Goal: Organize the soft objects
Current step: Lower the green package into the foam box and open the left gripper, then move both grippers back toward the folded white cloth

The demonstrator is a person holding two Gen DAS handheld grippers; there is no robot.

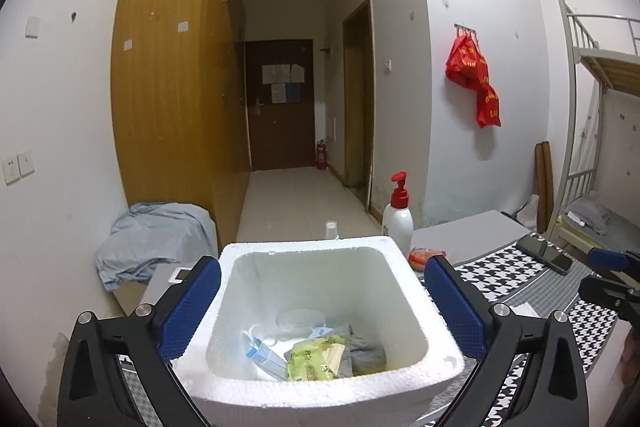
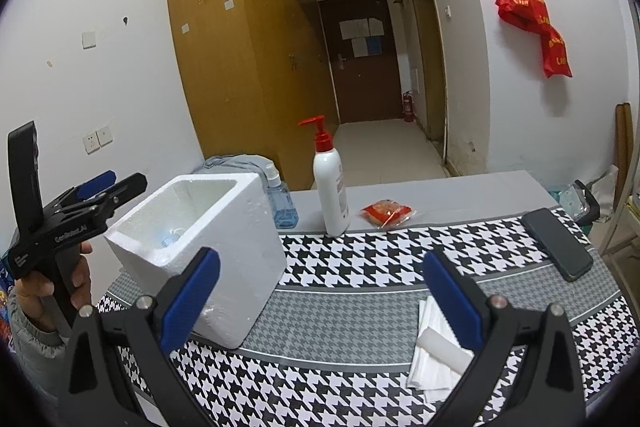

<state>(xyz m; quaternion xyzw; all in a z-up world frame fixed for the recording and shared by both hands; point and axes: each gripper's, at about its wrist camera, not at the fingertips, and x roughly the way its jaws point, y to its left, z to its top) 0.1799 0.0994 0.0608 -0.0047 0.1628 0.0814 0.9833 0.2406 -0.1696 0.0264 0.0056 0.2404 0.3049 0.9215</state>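
A white foam box [image 1: 320, 393] stands on the houndstooth table cloth [image 2: 360, 259]. Inside it lie a green packet [image 1: 316, 359], a grey cloth [image 1: 366, 351] and blue face masks [image 1: 260, 351]. My left gripper [image 1: 320, 279] hovers over the box, jaws wide open, one blue pad on each side of it and nothing between them. In the right wrist view the same gripper [image 2: 120, 185] sits at the box's left, held by a hand. My right gripper [image 2: 322, 267] is open and empty above the cloth. A white folded pack with a roll on it [image 2: 436, 347] lies by its right finger.
A red snack packet [image 2: 386, 213], a white pump bottle [image 2: 330, 195] and a blue bottle [image 2: 282, 205] stand behind the box. A black phone [image 2: 556, 243] lies at the right. A blue-grey cloth [image 1: 156, 239] is heaped at the far left.
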